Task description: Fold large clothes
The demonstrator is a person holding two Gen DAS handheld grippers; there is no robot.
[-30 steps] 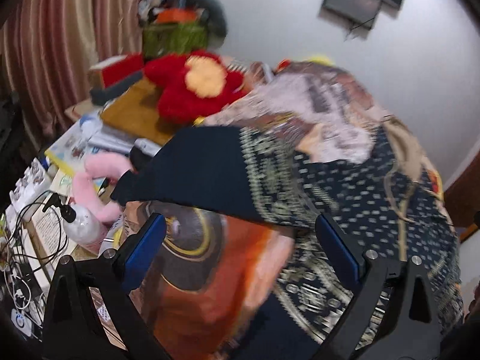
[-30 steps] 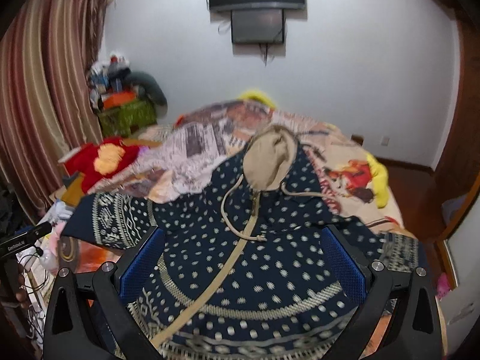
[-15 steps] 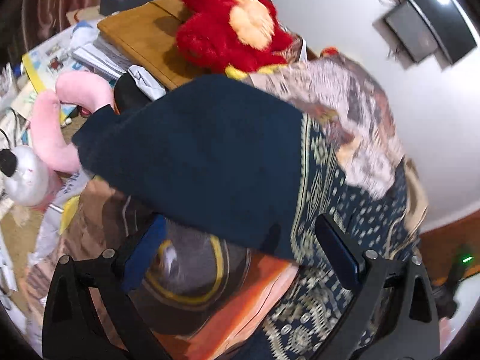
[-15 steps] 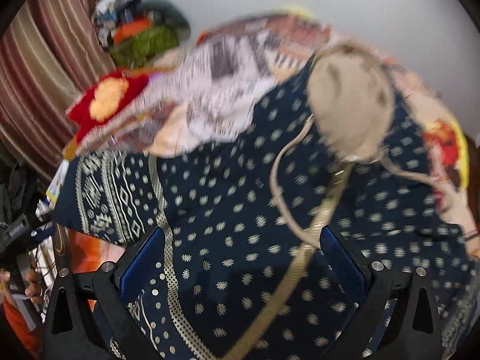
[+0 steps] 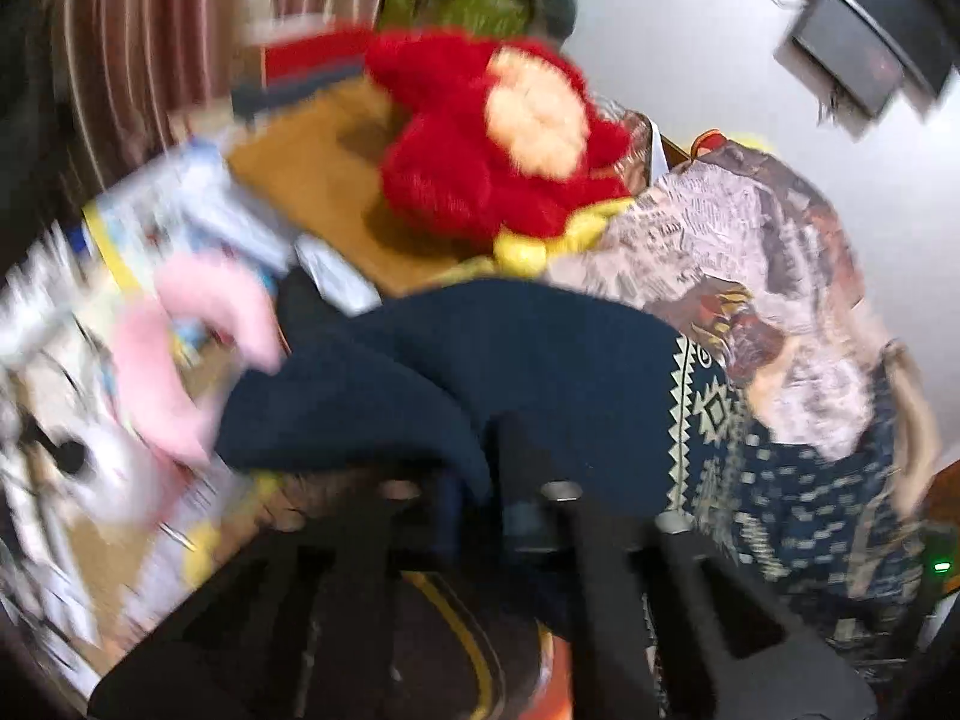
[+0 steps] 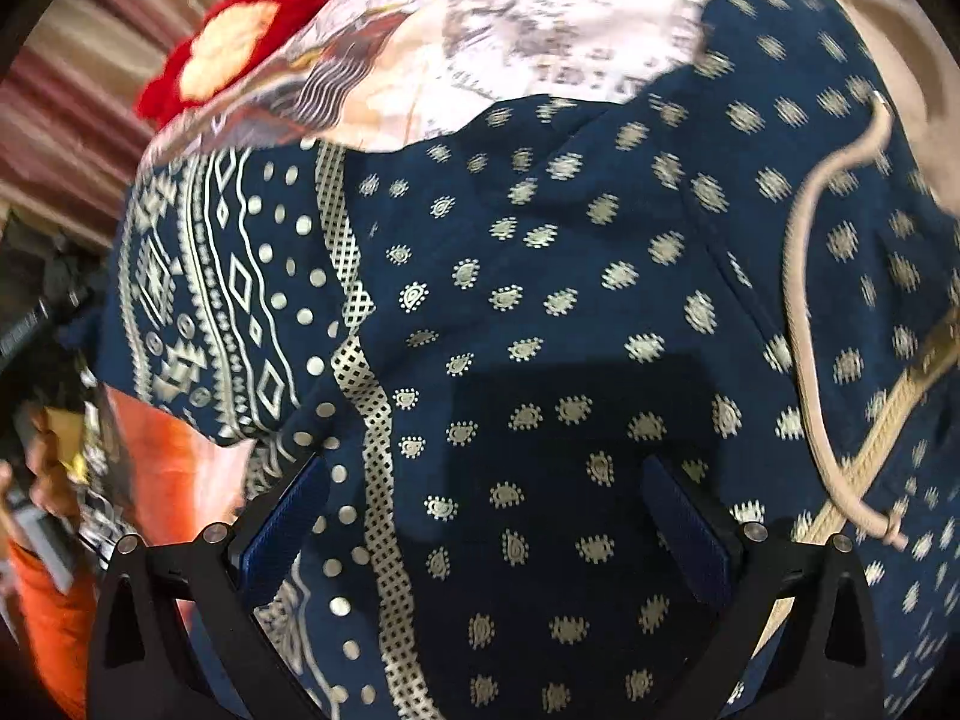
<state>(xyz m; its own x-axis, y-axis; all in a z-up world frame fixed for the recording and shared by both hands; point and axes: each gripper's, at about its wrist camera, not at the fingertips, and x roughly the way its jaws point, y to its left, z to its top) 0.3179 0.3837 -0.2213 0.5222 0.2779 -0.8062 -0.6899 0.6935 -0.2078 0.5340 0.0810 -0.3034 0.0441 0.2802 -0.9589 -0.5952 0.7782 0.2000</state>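
Fingers of the left gripper [image 5: 480,498] are clamped together on the plain navy edge of the garment [image 5: 540,372], which bunches up just ahead of them, with a red plush toy [image 5: 480,162] farther off beyond the cloth. Fingers of the right gripper [image 6: 486,522] stand wide apart, pointing down at the patterned navy cloth that fills the space between and ahead of them; a beige drawstring [image 6: 804,324] lies off to their right.
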